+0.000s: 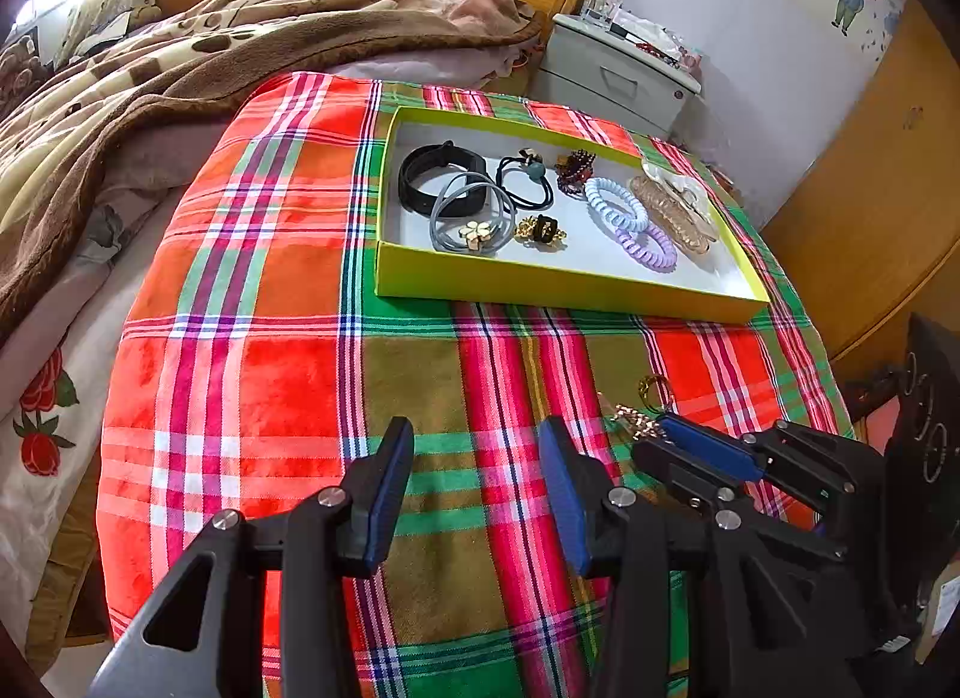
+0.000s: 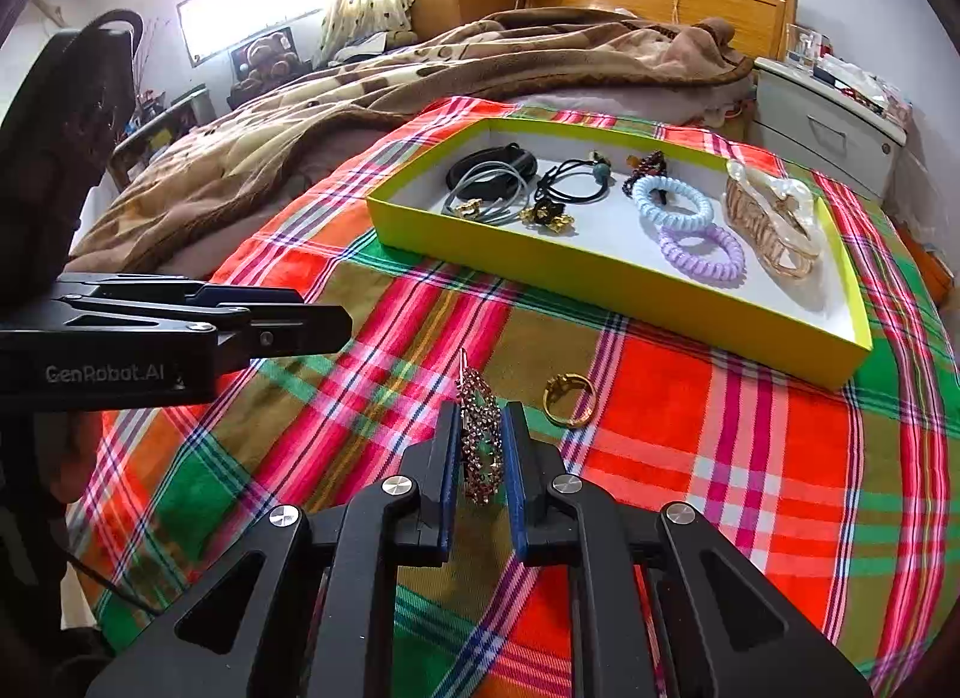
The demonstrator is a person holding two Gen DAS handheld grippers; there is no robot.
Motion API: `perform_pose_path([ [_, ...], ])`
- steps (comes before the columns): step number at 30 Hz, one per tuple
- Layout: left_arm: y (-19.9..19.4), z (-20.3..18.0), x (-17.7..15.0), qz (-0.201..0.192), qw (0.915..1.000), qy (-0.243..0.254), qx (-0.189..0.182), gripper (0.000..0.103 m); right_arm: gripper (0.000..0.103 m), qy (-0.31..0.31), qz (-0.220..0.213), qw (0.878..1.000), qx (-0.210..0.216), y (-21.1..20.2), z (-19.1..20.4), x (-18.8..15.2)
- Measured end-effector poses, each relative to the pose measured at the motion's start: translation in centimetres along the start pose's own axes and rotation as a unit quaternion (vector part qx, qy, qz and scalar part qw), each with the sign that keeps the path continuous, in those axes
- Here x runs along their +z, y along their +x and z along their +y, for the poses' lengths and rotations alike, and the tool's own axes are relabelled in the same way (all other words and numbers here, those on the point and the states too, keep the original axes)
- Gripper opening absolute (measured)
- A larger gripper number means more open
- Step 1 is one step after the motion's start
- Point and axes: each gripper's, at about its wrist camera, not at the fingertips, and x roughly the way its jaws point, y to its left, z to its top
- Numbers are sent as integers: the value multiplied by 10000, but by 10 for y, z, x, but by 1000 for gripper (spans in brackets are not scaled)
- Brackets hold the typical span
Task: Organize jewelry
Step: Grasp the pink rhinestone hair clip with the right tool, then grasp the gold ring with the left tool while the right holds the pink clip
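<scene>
A yellow-green tray (image 1: 540, 284) (image 2: 600, 278) on the plaid cloth holds hair ties, coil bands, a claw clip and small ornaments. My right gripper (image 2: 480, 446) is shut on a rhinestone hair clip (image 2: 480, 434), just above the cloth in front of the tray; the gripper also shows in the left wrist view (image 1: 666, 428). A gold ring (image 2: 569, 398) (image 1: 654, 386) lies on the cloth just right of the clip. My left gripper (image 1: 474, 458) is open and empty over the cloth, left of the right gripper; it shows side-on in the right wrist view (image 2: 336, 326).
The plaid cloth (image 1: 270, 374) covers a rounded surface beside a bed with a brown blanket (image 1: 180, 56). A grey bedside cabinet (image 1: 618, 68) stands behind the tray. A wooden wardrobe (image 1: 870, 188) is at the right.
</scene>
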Motion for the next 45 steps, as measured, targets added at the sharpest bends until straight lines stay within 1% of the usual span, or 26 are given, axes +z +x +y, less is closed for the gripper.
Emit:
perform_pose_path([
  [4,1,-3,0,21,10000,24,-8,45,14,214,-104,9997,25,-8,-8,-5],
  [9,5,-11,1,70,9999,113,-62,45,14,541,-375,9978,-27,-31,-24,-9],
  [15,12,-30,4,84,9989,297,-341,45,14,868,-549,9944,-248,-49,-42,-16],
  [18,16,-44,7,95,9977,504,-432,45,14,1019,-595,9926,-299,-55,-51,-20],
  [24,25,-75,8,38,9940,1059,-287,45,14,1195,-754,9894,-334,-68,-62,-24],
  [26,31,-84,8,80,9923,1213,-238,45,14,1224,-786,9887,-361,-71,-65,-26],
  [29,38,-95,6,156,9894,1413,-293,45,14,1287,-816,9875,-407,-73,-70,-27],
  [31,44,-99,5,224,9890,1433,-293,45,14,1319,-839,9868,-419,-75,-73,-30],
  [33,48,-104,5,203,9882,1505,-189,45,14,1339,-838,9865,-429,-76,-76,-31],
  [40,53,-111,7,167,9880,1528,-166,45,14,1377,-876,9857,-418,-77,-82,-33],
  [45,55,-115,6,93,9861,1656,-46,45,14,1364,-899,9858,-400,-77,-82,-34],
])
